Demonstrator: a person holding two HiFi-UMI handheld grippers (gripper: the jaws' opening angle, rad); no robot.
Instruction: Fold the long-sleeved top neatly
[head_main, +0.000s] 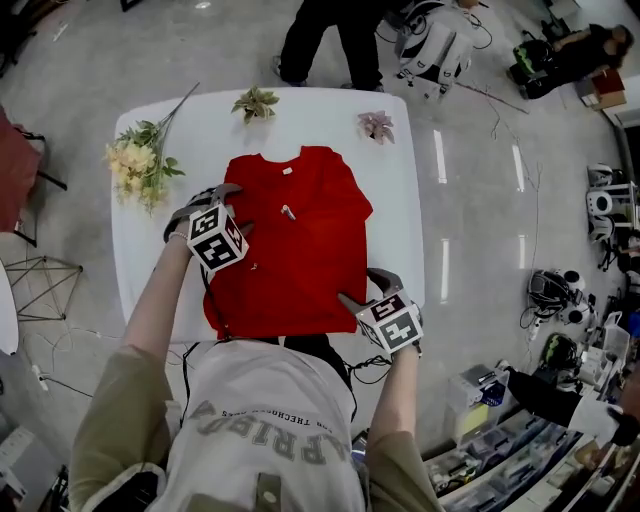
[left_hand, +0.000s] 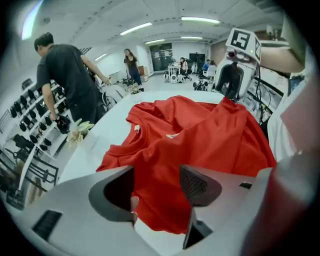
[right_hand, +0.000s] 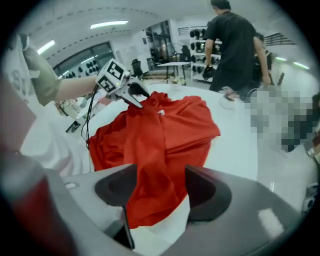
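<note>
Red top (head_main: 290, 240) on white table (head_main: 396, 195), seemingly part-folded

We see top (head_main: 300, 240) on table (head_main: 405, 215), by near edge; flower bunch (head_main: 140, 162) at far left corner; small plant (head_main: 256, 102) at far edge; little flower (head_main: 377, 125) by far right corner.

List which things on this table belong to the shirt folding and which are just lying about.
For the job:
- red top, lying on the white table
- left gripper, jaws apart
- right gripper, jaws apart

Just lying about:
- yellow flower bunch at the table's left edge
- green sprig at the far edge
- pink flower at the far edge
</note>
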